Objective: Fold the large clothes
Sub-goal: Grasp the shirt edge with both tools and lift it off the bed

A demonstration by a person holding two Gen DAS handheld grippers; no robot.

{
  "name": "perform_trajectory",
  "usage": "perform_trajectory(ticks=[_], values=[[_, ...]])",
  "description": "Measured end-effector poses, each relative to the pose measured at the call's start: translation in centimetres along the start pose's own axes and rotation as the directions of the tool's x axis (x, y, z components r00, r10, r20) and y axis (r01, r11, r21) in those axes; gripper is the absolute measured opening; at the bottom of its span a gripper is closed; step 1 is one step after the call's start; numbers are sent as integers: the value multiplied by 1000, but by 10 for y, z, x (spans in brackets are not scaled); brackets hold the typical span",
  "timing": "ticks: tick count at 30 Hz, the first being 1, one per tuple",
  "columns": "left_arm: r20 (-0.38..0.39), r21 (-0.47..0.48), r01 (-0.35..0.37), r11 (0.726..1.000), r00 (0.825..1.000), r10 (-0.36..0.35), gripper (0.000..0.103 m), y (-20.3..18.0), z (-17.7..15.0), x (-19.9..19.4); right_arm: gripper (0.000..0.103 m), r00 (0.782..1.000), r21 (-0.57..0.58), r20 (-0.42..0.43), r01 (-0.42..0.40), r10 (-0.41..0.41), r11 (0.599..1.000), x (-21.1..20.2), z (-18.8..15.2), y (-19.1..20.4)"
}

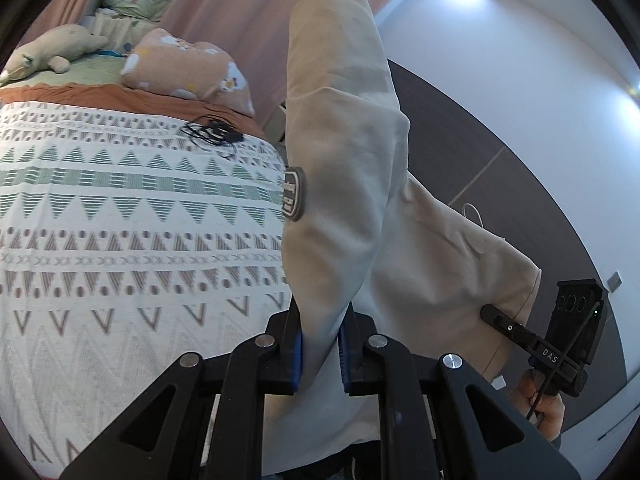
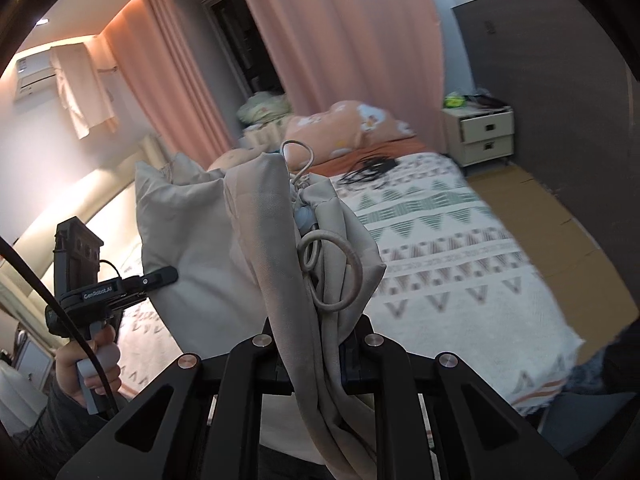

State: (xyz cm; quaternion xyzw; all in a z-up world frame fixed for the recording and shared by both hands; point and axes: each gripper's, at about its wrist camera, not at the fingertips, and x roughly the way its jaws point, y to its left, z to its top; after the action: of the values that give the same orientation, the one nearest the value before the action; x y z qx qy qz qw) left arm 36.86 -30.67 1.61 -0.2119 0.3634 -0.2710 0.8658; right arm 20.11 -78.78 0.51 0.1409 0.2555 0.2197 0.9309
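Observation:
A large beige hooded garment (image 1: 344, 160) hangs in the air over the bed, held up by both grippers. My left gripper (image 1: 320, 344) is shut on a fold of it, blue pads pressed on the cloth; a dark round patch (image 1: 295, 194) shows on the fabric. My right gripper (image 2: 316, 344) is shut on a bunched part of the same garment (image 2: 192, 240), where a looped drawstring (image 2: 344, 264) dangles. Each view also shows the other gripper at the garment's edge: the right gripper (image 1: 490, 314) and the left gripper (image 2: 168, 274), each held by a hand.
The bed, with a patterned white cover (image 1: 120, 220) (image 2: 460, 272), lies below. On it are a black cable (image 1: 212, 132), an orange pillow (image 1: 180, 64) and a plush toy (image 1: 48, 56). A nightstand (image 2: 484, 134) and pink curtains (image 2: 340, 32) stand behind; cardboard (image 2: 560, 232) covers the floor beside the bed.

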Motion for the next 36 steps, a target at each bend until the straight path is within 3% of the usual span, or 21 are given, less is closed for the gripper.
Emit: perform_trajectory(ticks=[9,16,23,36], values=[[-87,36,105,994,991,-101,15,-53,2,69,11,993,6,40,115,-115,993,-53,1,-17],[-172,27,157,987,974,-150,15,-78,2,127,11,979,10,29,201,-201,980,-72,4,-16],[-261,1,167,986,952,-161,15,-69,6,196,11,961,39,-45,275,-273,961,-39,26,-13],[-328,23,82,996,942,-70,16,-17,22,312,11,918,74,-195,365,-345,928,73,37,-7]])
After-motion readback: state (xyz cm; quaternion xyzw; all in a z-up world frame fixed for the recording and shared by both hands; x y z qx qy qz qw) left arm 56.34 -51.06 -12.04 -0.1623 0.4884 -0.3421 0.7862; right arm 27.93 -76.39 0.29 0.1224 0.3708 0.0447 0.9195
